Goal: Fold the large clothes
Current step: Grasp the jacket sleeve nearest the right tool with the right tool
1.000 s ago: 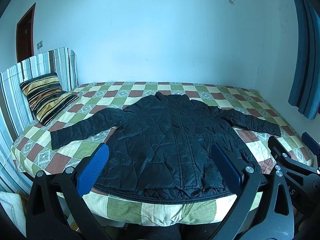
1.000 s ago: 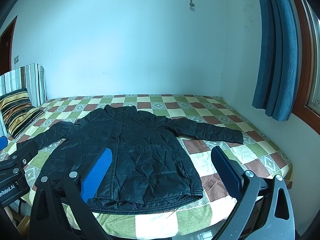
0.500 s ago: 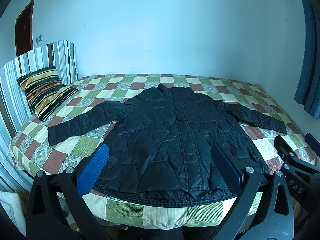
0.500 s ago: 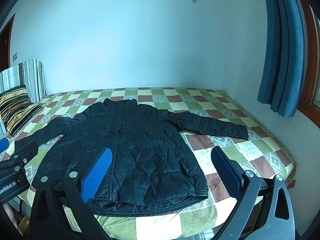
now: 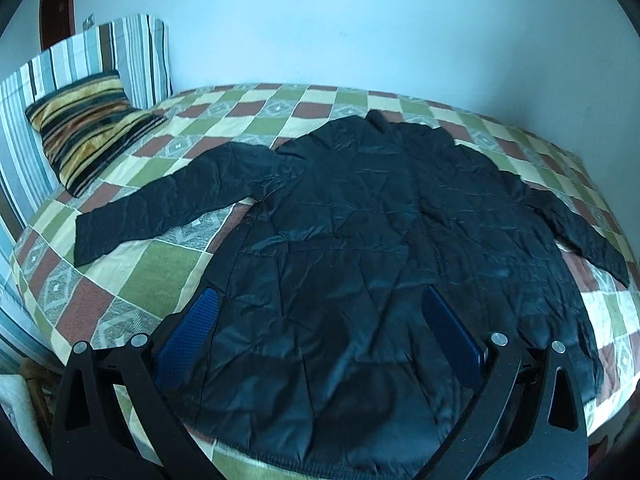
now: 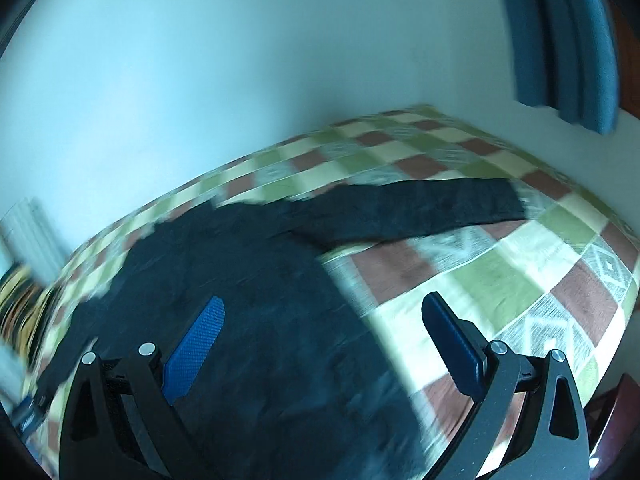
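Note:
A black quilted jacket [image 5: 360, 248] lies flat on the checked bedspread [image 5: 132, 268], collar toward the far wall, both sleeves spread out. Its left sleeve [image 5: 160, 204] points at the pillow; its right sleeve [image 6: 420, 212] reaches toward the curtain side. My left gripper [image 5: 320, 300] hovers open over the jacket's lower body near the hem, nothing between its blue pads. My right gripper [image 6: 324, 308] is open too, above the jacket's right side where the cloth meets the bedspread [image 6: 520, 280]. The right wrist view is blurred by motion.
A striped pillow [image 5: 88, 124] leans on the striped headboard [image 5: 72, 60] at the left. Pale walls close the far side. A blue curtain [image 6: 560, 40] hangs at the right, and the bed's right edge [image 6: 616, 320] drops off there.
Both grippers have moved in over the bed and tilted down. The left one now sits closer above the hem; the right one has swung right and rolled toward the right sleeve. The jacket lies unmoved.

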Demonstrator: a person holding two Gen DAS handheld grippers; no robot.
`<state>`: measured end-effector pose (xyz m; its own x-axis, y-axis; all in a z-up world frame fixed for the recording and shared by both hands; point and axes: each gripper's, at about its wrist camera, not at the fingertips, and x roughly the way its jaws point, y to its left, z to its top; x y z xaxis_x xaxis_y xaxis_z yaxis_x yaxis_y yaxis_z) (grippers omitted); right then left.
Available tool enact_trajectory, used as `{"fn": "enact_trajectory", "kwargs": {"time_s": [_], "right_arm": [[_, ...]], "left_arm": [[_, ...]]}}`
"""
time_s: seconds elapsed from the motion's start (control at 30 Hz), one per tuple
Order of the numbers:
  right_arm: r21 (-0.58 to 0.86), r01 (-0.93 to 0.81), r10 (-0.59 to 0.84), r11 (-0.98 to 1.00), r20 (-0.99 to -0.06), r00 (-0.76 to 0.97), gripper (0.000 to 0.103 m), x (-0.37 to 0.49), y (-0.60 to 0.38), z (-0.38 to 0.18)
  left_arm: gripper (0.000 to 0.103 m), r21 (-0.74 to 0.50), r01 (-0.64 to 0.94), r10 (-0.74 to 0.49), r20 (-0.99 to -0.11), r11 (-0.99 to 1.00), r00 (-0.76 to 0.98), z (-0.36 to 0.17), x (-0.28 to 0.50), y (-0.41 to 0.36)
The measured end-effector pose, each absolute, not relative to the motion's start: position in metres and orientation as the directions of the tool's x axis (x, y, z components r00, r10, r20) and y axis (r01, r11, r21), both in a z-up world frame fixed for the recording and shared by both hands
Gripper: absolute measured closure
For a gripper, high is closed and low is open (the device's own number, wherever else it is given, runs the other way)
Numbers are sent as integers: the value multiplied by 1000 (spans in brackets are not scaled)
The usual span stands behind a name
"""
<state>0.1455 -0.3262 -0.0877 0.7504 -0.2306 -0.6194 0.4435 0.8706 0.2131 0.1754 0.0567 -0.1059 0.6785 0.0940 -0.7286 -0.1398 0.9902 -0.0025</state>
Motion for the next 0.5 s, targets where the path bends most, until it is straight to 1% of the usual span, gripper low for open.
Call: {"fn": "enact_trajectory", "kwargs": {"time_s": [0.03, 0.07, 0.1, 0.17, 0.3, 0.43, 0.5], "right_arm": [[210, 476, -260, 854, -622, 739, 5, 155, -345, -93], [202, 512, -290, 835, -630, 721, 8, 164, -362, -98], [196, 538, -312, 820, -635, 707, 22, 170, -375, -102], [187, 613, -361, 768, -663, 655, 41, 186, -408, -113], [322, 672, -323, 667, -688, 650, 41, 199, -463, -137], [378, 724, -324, 576, -708, 628, 39, 212, -496, -159], [434, 732, -293, 525, -715, 634, 39, 218, -512, -172]], "left_arm": [[2, 0, -160, 108, -737, 987, 667, -112, 187, 62], [2, 1, -175, 119, -741, 984, 661, -115, 194, 66], [2, 2, -196, 132, -746, 981, 653, -120, 202, 72], [2, 3, -224, 149, -756, 975, 637, -126, 215, 80], [2, 13, -271, 185, -764, 962, 618, -134, 233, 93], [2, 29, -310, 219, -771, 950, 598, -141, 248, 105], [2, 33, -320, 227, -774, 947, 591, -144, 254, 107]]}}
